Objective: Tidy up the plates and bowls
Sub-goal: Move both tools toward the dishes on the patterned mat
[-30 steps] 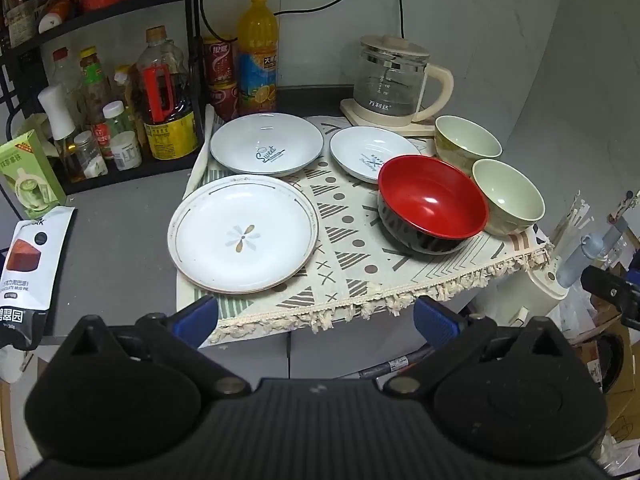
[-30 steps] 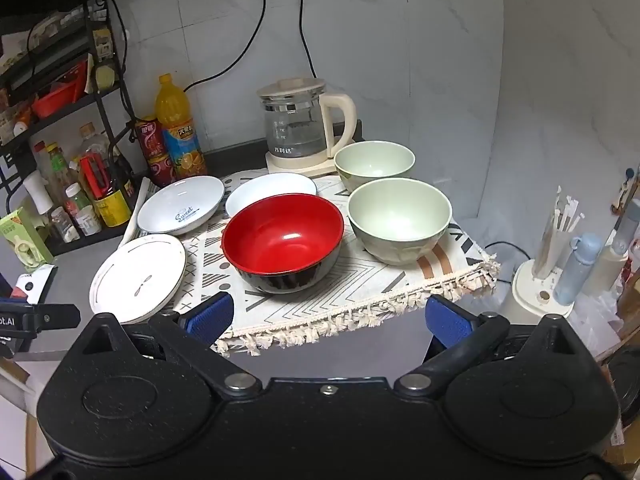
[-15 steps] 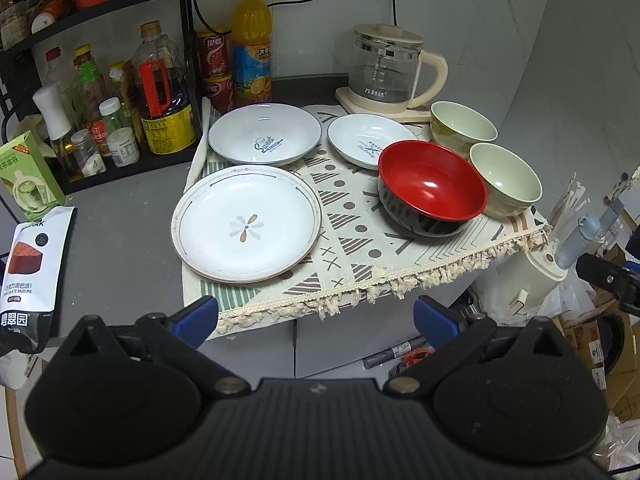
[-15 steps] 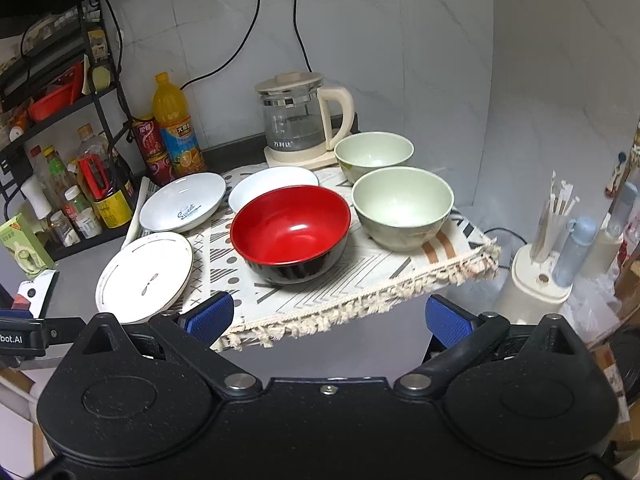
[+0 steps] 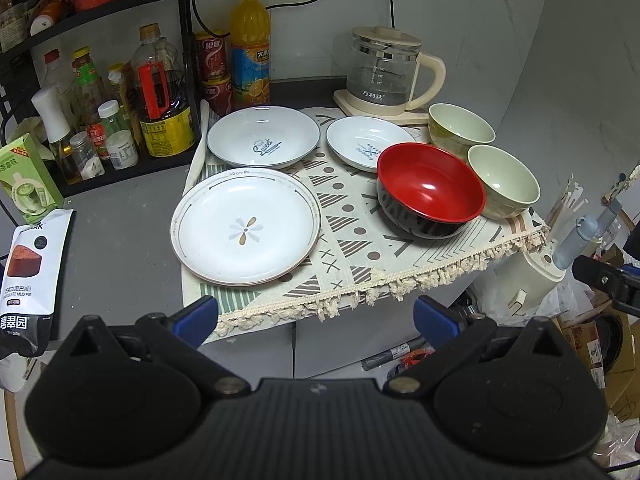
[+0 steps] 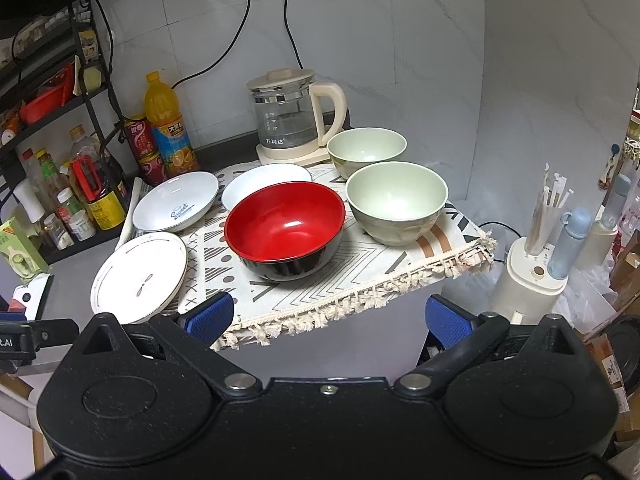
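Note:
On a patterned cloth (image 5: 352, 240) (image 6: 360, 264) lie three white plates: a large flower plate (image 5: 245, 227) (image 6: 140, 274), a "Sweet" plate (image 5: 263, 137) (image 6: 176, 201) and a smaller plate (image 5: 368, 146) (image 6: 264, 178). A red bowl (image 5: 430, 188) (image 6: 285, 229) sits beside two pale green bowls, a near one (image 5: 503, 181) (image 6: 396, 200) and a far one (image 5: 461, 130) (image 6: 366, 149). My left gripper (image 5: 316, 316) hangs open before the cloth's fringe, holding nothing. My right gripper (image 6: 328, 316) is open too, short of the red bowl.
A glass kettle (image 5: 386, 74) (image 6: 288, 114) stands at the back. Bottles and cans fill a black rack (image 5: 120, 92) at the left. A snack bag (image 5: 28, 272) lies front left. A white stand with sticks (image 6: 536, 268) is off the table's right edge.
Both grippers have pulled back and risen slightly, so the table looks a little farther away. Nothing on the cloth has moved, and both jaws stay open.

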{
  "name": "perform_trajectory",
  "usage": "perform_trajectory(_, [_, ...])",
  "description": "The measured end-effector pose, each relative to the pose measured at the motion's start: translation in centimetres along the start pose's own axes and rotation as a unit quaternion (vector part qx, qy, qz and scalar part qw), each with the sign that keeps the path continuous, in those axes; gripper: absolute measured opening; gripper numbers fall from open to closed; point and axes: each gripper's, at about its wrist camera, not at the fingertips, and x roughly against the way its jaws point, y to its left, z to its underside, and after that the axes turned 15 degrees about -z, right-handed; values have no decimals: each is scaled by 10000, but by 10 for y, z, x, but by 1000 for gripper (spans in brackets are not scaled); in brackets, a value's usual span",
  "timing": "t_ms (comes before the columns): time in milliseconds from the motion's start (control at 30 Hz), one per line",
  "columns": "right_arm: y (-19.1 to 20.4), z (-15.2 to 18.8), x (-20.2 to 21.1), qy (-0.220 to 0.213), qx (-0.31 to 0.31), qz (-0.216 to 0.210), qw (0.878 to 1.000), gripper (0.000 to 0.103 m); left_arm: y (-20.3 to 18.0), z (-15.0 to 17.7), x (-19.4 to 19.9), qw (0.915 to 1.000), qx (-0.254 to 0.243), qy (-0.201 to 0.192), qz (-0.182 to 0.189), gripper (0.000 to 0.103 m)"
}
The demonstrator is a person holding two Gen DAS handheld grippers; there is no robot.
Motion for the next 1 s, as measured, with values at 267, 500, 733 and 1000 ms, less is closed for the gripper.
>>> perform_trajectory(267, [-6,-1,0,41,37,-15,10000,103,-8,-2,2,10000,71,20,-23,103])
perform_trajectory(500, [-16,-1,0,109,116,-95,9998,103,-13,-1,4,9996,264,38,-111,103])
perform_trajectory(733, [-27,-1,-3,161,180,-183,9995,103,-21,4,6,9993,341,37,-124,103])
perform_trajectory(1000, [-38,-4,2,172,201,-505,9984,103,-29,4,10,9983,550,-20,-201,103])
